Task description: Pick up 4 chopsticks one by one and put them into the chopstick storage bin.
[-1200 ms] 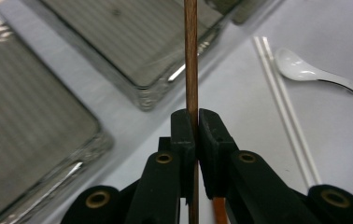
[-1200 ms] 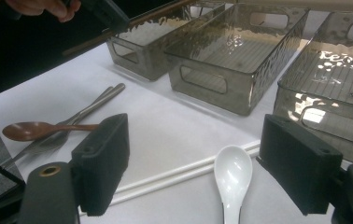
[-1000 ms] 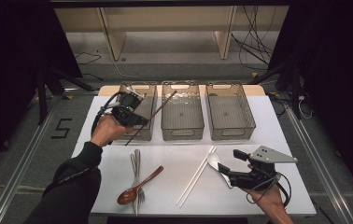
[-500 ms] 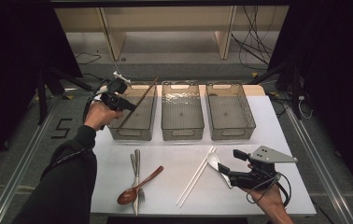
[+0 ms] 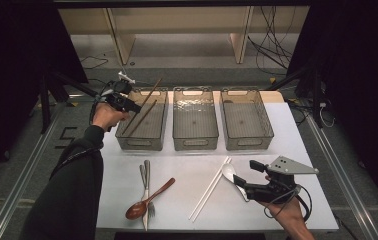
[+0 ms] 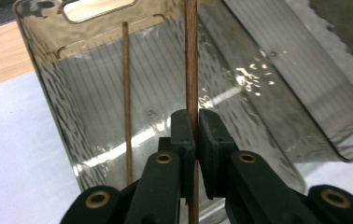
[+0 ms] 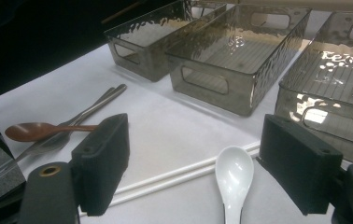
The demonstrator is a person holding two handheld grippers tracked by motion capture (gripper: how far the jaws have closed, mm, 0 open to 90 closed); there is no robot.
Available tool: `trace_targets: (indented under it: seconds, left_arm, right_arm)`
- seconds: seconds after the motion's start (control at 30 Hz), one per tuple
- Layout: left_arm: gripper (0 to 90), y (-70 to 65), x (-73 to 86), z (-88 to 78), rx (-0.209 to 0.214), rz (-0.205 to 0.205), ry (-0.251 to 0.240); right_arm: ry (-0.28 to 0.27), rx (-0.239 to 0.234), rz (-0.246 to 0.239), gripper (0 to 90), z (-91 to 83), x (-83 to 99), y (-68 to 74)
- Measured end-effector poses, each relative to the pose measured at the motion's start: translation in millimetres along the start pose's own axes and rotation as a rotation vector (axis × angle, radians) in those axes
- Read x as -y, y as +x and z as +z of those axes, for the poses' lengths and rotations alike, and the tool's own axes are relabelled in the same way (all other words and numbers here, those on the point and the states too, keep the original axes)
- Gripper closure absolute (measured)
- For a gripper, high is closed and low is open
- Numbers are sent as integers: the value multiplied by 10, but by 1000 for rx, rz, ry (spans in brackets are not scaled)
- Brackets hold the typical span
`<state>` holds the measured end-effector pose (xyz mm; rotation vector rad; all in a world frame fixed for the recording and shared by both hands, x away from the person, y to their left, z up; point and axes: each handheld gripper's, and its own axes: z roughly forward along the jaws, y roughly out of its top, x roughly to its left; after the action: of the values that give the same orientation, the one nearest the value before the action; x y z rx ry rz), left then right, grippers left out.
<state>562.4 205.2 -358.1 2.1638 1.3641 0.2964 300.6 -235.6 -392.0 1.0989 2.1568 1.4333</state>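
Left claw (image 6: 195, 135) pinches a brown wooden chopstick (image 6: 191, 56) over the left smoky-plastic bin (image 5: 144, 120), where a second chopstick (image 6: 127, 102) leans. Right claw (image 7: 198, 163), spread wide, hovers above a white ceramic spoon (image 7: 233, 179) on the worktop (image 5: 277, 150).

The held brown chopstick (image 6: 192, 56) runs off the top edge; the white spoon (image 7: 233, 179) has its handle cut off below.

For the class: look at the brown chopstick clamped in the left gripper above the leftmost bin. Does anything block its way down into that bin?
Nothing visible does. The left gripper is shut on the brown chopstick, directly over the open leftmost bin. One other chopstick already lies inside, off to the side, leaving the bin floor beneath free.
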Motion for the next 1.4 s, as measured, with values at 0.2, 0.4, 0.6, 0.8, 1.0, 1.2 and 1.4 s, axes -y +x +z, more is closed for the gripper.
trace_targets:
  seconds: [0.2, 0.4, 0.6, 0.8, 1.0, 1.2, 1.4]
  left_arm:
    - [846, 78, -8, 84, -18, -10, 13]
    - [846, 137, -6, 161, -30, -14, 18]
    - [845, 190, 13, 228, -33, -24, 18]
    - [789, 196, 47, 284, -39, -27, 13]
    - [548, 124, 65, 226, 1, -46, -15]
    - [424, -47, 136, 17, 45, -40, -36]
    - [336, -334, 322, -160, 82, -27, -51]
  right_arm:
    - [-2, 0, -1, 253, -2, 1, 0]
    - [-2, -2, -1, 253, -1, 1, -1]
    - [-1, -4, 1, 253, 2, 2, 0]
    - [2, -6, 1, 253, 2, 1, -2]
    - [0, -4, 2, 253, 1, 2, -2]
    - [2, -2, 3, 253, 2, 1, -4]
    - [2, 1, 1, 253, 9, 1, 3]
